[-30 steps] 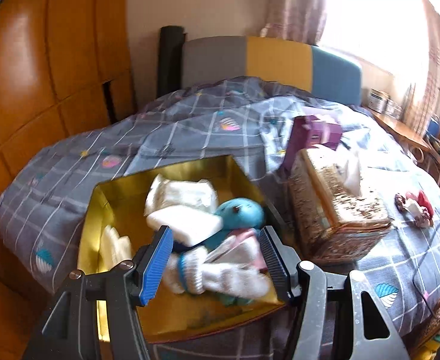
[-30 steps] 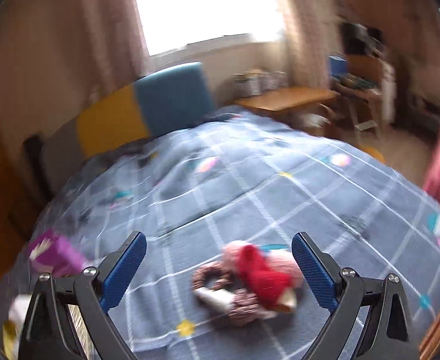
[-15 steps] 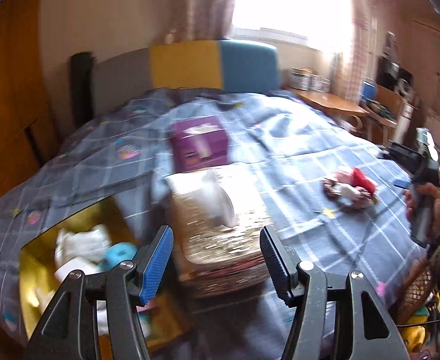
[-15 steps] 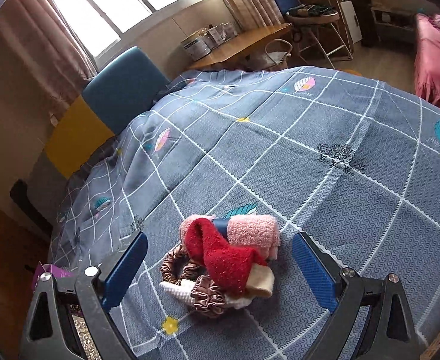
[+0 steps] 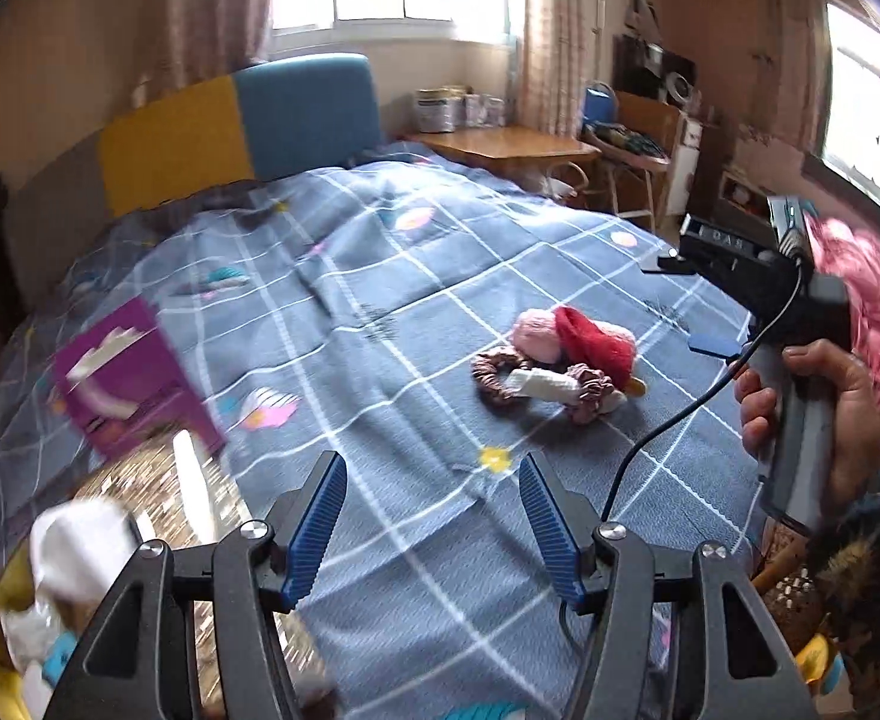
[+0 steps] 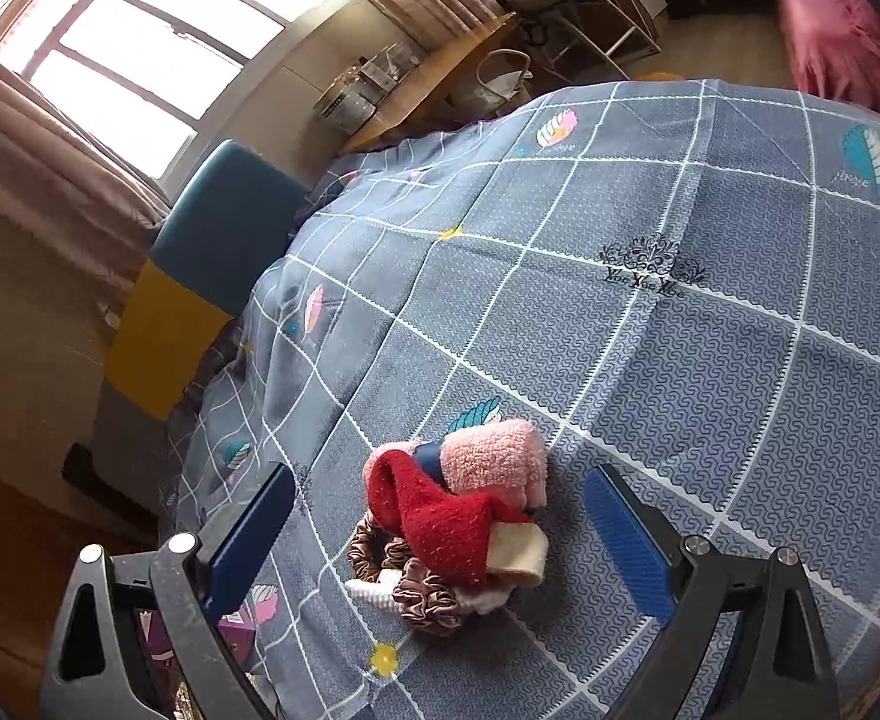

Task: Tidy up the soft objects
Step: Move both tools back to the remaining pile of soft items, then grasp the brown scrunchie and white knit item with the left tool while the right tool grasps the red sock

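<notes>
Bed quilt (image 6: 710, 360): grey-blue with a white grid, it carries everything else.
Tissue box (image 5: 164, 480): woven and gold-toned, it sits at the left view's lower left, beside a purple box (image 5: 134, 384).
Pile of soft items (image 6: 458, 522): a red sock, a pink towel roll and brown scrunchies lie touching mid-quilt.
Right gripper (image 6: 440, 534): jaws spread wide, empty, the pile between its fingers.
Left gripper (image 5: 434, 516): jaws apart, empty, above bare quilt near the pile.
</notes>
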`<state>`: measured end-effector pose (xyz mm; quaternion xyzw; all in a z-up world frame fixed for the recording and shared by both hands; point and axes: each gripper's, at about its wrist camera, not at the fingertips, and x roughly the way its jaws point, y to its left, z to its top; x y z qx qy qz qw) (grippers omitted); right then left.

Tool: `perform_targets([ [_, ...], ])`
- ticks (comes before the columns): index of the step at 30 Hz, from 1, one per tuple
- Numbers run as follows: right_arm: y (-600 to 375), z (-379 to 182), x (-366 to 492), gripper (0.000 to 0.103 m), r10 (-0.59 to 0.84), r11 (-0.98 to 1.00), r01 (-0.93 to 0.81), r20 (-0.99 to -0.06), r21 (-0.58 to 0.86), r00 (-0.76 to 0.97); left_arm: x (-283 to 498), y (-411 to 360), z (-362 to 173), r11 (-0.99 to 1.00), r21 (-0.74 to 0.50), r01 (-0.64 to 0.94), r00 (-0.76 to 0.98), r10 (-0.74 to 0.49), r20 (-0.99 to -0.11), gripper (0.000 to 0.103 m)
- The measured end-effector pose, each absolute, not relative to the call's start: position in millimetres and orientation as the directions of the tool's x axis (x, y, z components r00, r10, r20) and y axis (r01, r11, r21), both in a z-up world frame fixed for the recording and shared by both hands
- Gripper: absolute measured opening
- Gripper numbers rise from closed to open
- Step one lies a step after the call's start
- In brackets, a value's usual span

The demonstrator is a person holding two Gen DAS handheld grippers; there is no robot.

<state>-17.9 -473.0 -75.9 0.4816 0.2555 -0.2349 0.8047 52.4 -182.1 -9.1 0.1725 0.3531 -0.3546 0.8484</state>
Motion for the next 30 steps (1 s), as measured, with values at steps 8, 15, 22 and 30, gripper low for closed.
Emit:
perform_targets([
  [8, -477.6, -83.3, -19.2, 0.098, -0.094, 0.384, 0.617, -0.636, 0.687, 0.766, 53.3, -281.9, -46.9, 0.460, 0.158, 0.874, 0.398, -0.489, -0.776, 0.061],
  [15, -484.6, -89.8, -24.8, 0.098, -0.061, 0.321, 0.599, -0.615, 0.734, 0.786, 54.3, -340.3, -72.9, 0.314, 0.198, 0.929, 0.338, -0.496, -0.800, 0.073],
  [22, -488.8, -96.9, -26.1, 0.098, -0.028, 0.269, 0.584, -0.600, 0.766, 0.800, 68.7, -376.6, -106.4, 0.249, 0.204, 0.947, 0.301, -0.459, -0.836, 0.072],
  [30, -486.8, -96.9, -23.1, 0.097, -0.016, 0.273, 0.577, -0.596, 0.770, 0.803, 61.4, -335.7, -98.5, 0.318, 0.025, 0.948, 0.197, -0.523, -0.829, 0.021],
])
